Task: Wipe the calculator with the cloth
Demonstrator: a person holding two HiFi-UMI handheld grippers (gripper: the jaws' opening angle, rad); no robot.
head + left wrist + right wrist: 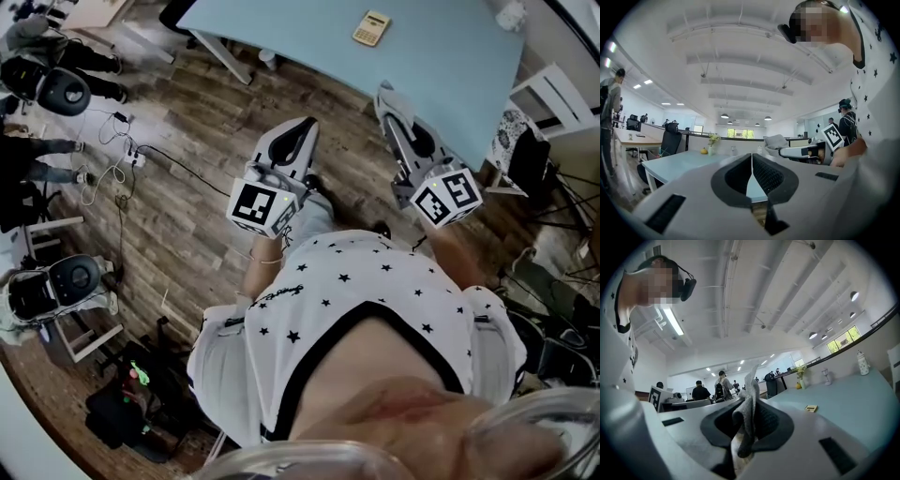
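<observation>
Head view: a person in a star-print shirt [375,281] stands at the near edge of a pale blue surface [441,56], one gripper in each hand, both raised in front of the chest and pointing toward it. The left gripper [302,131] hangs over the wood-plank floor [187,122]; the right gripper [388,98] has its tips at the surface's near edge. The calculator [371,27], beige, lies flat on the surface, well apart from both grippers and touched by neither. Left gripper view: the two jaws are pressed together, tip against tip, with nothing between them [751,157]; past them lie the surface [684,164], a vase of flowers [712,140] with a yellow fruit [703,151] beside it, and an office chair [670,138] at its far side, while the right gripper [777,140] shows to the right at about the same height. Right gripper view: the jaws [751,403] are clamped on the cloth [751,383], a grey fold pinched upright between the pads, its upper edge standing above the tips and its lower end hanging into the gap below. The calculator [811,408] shows small on the surface [853,399] ahead and to the right of the jaws, apart from the cloth
</observation>
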